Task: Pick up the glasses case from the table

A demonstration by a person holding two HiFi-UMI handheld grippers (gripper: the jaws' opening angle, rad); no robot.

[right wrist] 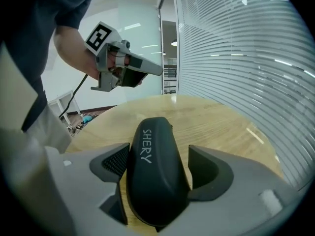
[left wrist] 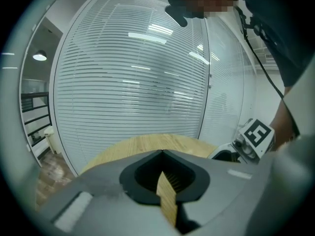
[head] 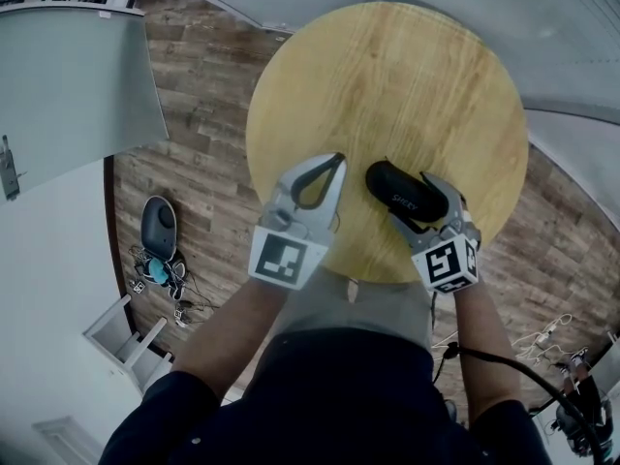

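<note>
Round wooden table [head: 387, 76] over a plank floor [head: 203, 134], with slatted blinds [left wrist: 138, 82] behind it: that is the setting, and the black case [head: 402, 190] lies on the table's near part, at about 6 o'clock on the tabletop in the head view. There its long axis runs from roughly 10 to 4 o'clock. In the right gripper view the same axis runs 12 to 6, straight along the jaws, so the case's narrow width, not its length, lies across the grip. The right claw [head: 418, 206] is already astride it, jaws spread with the case between them. The pad at 9 o'clock looks to be against the case's side, while a strip of bare wood shows between the case and the pad at 3 o'clock, so I judge it not yet clamped. Its near end sits deep toward the root of the jaws. By that reading the coming move is simply a squeeze across the width, then a lift, with no need to turn. The left claw [head: 334, 163] is just beside the case at its 9 o'clock, above the table, its tips pressed together on nothing; only table grain shows through the loop of its jaws.
</note>
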